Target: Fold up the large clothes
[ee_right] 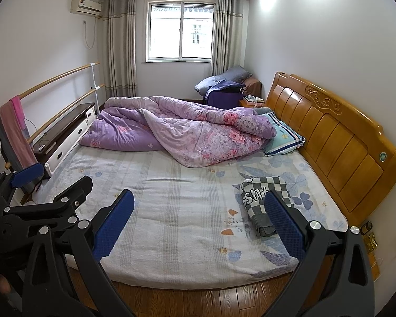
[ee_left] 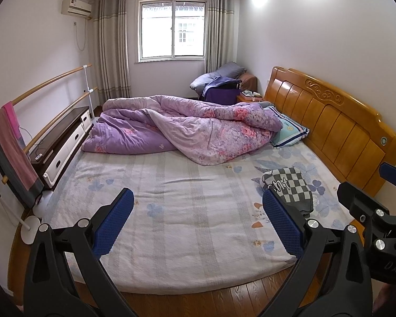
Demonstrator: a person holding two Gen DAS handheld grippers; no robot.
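A folded dark garment with a black-and-white checkered panel (ee_left: 290, 187) lies on the bed's right side near the headboard; it also shows in the right wrist view (ee_right: 261, 198). My left gripper (ee_left: 198, 224) is open and empty, held above the near edge of the bed. My right gripper (ee_right: 199, 225) is open and empty too, beside the left one, its right finger just in front of the garment. Both grippers are apart from the garment.
The bed (ee_left: 171, 211) has a pale floral sheet. A crumpled purple floral quilt (ee_left: 187, 129) and a pillow (ee_left: 287, 129) lie at its far side. A wooden headboard (ee_left: 330, 121) stands right, a cabinet (ee_left: 66, 137) and rails left, wood floor (ee_left: 198, 298) in front.
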